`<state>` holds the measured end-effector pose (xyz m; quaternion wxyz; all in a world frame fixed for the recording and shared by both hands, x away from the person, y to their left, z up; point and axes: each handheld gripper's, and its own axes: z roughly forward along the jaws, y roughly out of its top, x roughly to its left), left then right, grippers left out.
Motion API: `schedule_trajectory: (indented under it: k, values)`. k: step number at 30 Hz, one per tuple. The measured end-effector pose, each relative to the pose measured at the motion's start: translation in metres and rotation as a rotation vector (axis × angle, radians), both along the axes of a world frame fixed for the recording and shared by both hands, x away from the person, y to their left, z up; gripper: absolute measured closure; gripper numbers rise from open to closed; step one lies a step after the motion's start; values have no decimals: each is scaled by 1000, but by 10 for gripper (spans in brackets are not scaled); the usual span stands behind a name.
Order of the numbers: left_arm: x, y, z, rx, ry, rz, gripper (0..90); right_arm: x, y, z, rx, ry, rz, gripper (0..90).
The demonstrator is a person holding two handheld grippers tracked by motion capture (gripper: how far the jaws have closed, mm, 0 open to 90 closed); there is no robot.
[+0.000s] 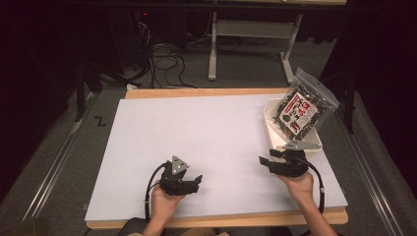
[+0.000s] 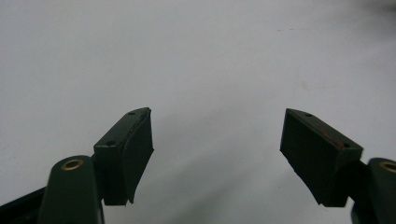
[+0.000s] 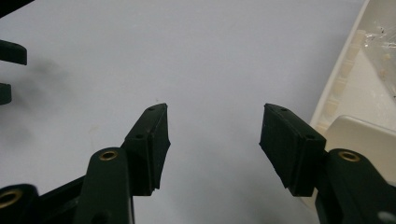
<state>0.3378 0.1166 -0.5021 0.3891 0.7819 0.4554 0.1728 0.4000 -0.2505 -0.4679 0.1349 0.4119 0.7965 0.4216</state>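
My left gripper (image 1: 197, 183) rests low on the white sheet (image 1: 206, 132) at the near middle, jaws pointing right. In the left gripper view its jaws (image 2: 217, 126) stand wide apart over bare sheet, so it is open. To the right, my right gripper (image 1: 267, 157) points left and is also open, with nothing between its jaws (image 3: 214, 121). Just behind it a white tray (image 1: 269, 117) holds a clear bag (image 1: 304, 105) of dark pieces with a red label, leaning upright. The tray's rim (image 3: 343, 70) and the bag's film (image 3: 380, 42) show in the right gripper view.
The white sheet covers most of a wooden table (image 1: 196, 92). Beyond the table's far edge are a dark floor, cables (image 1: 164, 61) and a white table frame (image 1: 212, 49). Metal rails (image 1: 59, 157) run along both sides of the table.
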Motion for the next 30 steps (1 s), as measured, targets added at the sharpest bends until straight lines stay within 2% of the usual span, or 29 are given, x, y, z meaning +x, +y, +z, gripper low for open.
schedule_trajectory:
  k: [10, 12, 16, 18, 23, 25, 30]
  values:
    - [0, 0, 0, 1, 0, -3, 260, -1, 3, -5, -43, -12, 7, 414]
    - [0, -2, -1, -1, 5, -8, 260, -2, 4, -8, -71, -35, 14, 403]
    - [0, -3, -1, 2, 6, -10, 260, -5, 4, -16, -52, 7, 38, 389]
    - [-1, -2, -1, 2, 2, -9, 261, -9, 4, -22, -86, 24, 55, 381]
    - [-1, -4, -1, 11, 1, -15, 261, -15, 4, -30, -102, 25, 90, 374]
    - [-2, -4, -1, 18, -2, -17, 262, -14, 4, -33, -71, 52, 98, 365]
    - [-2, -3, -1, 16, -6, -13, 262, -14, 7, -36, -72, 52, 105, 361]
